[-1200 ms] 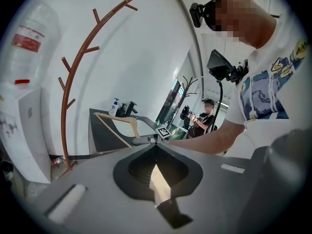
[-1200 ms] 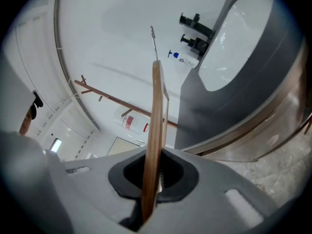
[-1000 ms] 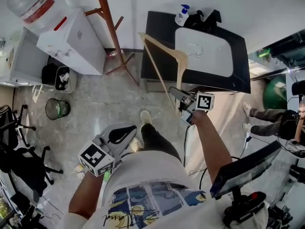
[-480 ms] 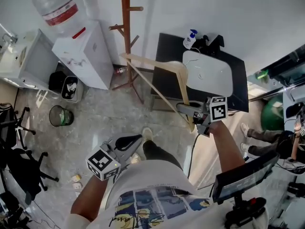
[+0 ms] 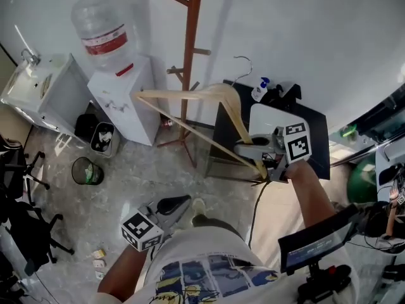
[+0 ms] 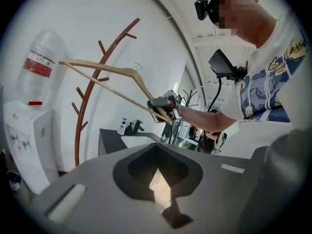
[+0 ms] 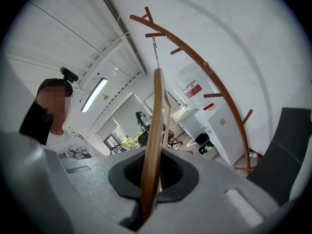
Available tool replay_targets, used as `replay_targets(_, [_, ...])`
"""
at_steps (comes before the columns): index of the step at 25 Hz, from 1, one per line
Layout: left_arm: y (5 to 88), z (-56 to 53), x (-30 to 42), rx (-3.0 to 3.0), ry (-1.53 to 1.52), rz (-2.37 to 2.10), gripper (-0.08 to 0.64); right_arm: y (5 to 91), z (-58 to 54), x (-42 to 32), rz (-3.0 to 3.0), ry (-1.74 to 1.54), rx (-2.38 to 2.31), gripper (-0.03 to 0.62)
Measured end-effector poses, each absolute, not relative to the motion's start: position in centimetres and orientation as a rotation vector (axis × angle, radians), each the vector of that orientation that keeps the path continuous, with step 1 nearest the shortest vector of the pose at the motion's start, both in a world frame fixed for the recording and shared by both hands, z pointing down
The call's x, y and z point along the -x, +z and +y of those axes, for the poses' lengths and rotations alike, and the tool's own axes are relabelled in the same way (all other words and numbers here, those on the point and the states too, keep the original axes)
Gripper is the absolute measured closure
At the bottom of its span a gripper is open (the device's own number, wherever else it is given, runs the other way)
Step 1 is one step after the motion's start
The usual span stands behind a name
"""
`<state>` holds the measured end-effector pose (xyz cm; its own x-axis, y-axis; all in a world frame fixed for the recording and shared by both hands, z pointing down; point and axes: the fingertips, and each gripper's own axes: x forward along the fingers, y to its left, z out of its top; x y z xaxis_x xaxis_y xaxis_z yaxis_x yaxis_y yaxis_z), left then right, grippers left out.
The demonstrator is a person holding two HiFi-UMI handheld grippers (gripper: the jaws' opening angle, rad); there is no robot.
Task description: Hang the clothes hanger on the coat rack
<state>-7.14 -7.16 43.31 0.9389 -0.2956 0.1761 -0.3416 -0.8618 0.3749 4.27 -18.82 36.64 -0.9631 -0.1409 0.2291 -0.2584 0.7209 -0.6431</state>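
A pale wooden clothes hanger (image 5: 190,97) with a thin metal hook (image 5: 242,63) is held up in front of the brown wooden coat rack (image 5: 189,49). My right gripper (image 5: 254,152) is shut on one end of the hanger, low at the right. In the right gripper view the hanger (image 7: 155,126) rises from between the jaws, with its hook (image 7: 156,52) close below the rack's upper pegs (image 7: 161,30). My left gripper (image 5: 174,204) stays low by my body, shut and holding nothing. In the left gripper view, the hanger (image 6: 109,71) crosses in front of the rack (image 6: 92,89).
A white water dispenser (image 5: 124,97) with a big bottle (image 5: 106,25) stands left of the rack. A black counter with a white sink (image 5: 269,122) stands to its right. Two waste bins (image 5: 87,170) and office chairs (image 5: 22,227) are at the left, a monitor (image 5: 316,240) at the right.
My right gripper has lifted the hanger well up and rolled it, so its long arm now lies level beside the rack. The left gripper has risen a little.
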Motion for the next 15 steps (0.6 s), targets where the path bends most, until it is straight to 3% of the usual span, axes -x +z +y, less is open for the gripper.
replay_targets(15, [40.9, -12.8, 7.1, -2.702, 0.072, -0.652, 0.558, 24.4, -32.1, -3.4, -2.804, 0.742, -0.137, 0.588])
